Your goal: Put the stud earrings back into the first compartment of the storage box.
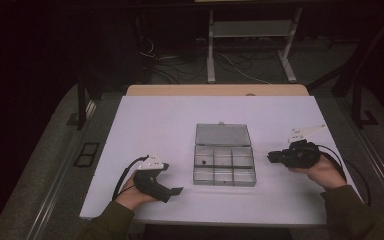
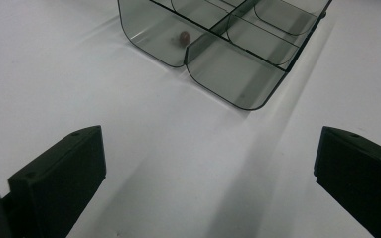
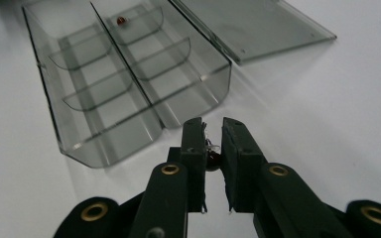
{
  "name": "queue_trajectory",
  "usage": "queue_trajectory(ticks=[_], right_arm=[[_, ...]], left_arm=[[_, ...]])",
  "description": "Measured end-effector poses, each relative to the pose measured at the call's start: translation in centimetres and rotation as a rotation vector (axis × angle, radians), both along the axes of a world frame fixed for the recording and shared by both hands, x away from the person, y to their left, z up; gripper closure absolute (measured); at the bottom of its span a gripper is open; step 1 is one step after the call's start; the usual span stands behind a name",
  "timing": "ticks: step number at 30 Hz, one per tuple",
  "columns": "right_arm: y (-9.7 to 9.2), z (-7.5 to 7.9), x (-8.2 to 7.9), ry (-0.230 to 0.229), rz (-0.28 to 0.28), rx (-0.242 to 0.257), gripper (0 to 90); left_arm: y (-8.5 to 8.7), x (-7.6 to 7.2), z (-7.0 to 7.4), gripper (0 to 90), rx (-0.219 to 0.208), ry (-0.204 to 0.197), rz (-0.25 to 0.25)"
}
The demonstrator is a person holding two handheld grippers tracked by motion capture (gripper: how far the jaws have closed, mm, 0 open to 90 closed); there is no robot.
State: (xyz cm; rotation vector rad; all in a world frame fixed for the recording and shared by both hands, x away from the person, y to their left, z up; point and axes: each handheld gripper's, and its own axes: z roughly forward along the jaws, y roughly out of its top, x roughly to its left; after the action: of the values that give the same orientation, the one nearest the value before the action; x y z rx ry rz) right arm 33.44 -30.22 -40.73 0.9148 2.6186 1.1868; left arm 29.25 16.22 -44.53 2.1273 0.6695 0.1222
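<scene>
High view: we see one clear six-compartment box, lid open, between our two grippers. One bead lies inside. Our right gripper pinches a small dark bead; our left gripper gapes empty.

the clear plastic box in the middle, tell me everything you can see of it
The box is smoky see-through plastic with six compartments in two rows of three. Its flat hinged lid lies open on the table's white top, on the far side. A small reddish bead sits in the far-row compartment on the person's left; a tiny dark speck shows in the near row. The box lies flat between the two grippers, and neither touches it.
</scene>
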Motion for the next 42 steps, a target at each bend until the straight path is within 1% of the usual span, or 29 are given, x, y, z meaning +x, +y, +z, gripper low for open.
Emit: queue_trajectory(ticks=[3, 7, 11, 19, 25, 31, 42], right_arm=[[0.4, 0.5, 0.0, -0.004, 0.009, 0.023, 79.2], [0.9, 0.9, 0.1, -0.015, 0.019, 0.034, 79.3], [1.5, 1.2, 0.2, -0.023, 0.023, 0.039, 79.3], [2.4, 1.5, 0.5, -0.024, 0.027, 0.047, 79.2], [3.8, 1.8, 1.0, -0.034, 0.049, 0.050, 79.2], [4.7, 2.0, 1.3, -0.036, 0.065, 0.052, 79.2], [6.6, 2.6, 2.1, -0.044, 0.085, 0.083, 79.2]], left_arm=[[0.0, 0.0, 0.0, 0.0, 0.002, 0.001, -0.002], [0.0, 0.0, 0.0, 0.0, 0.001, 0.002, 0.000], [0.0, 0.0, 0.0, 0.0, 0.002, 0.002, 0.000], [0.0, 0.0, 0.0, 0.0, 0.001, 0.001, -0.001], [0.0, 0.0, 0.0, 0.0, 0.001, 0.000, -0.001], [0.0, 0.0, 0.1, 0.0, 0.001, -0.001, -0.001], [-0.1, -0.1, 0.1, 0.0, -0.001, -0.005, -0.002]])
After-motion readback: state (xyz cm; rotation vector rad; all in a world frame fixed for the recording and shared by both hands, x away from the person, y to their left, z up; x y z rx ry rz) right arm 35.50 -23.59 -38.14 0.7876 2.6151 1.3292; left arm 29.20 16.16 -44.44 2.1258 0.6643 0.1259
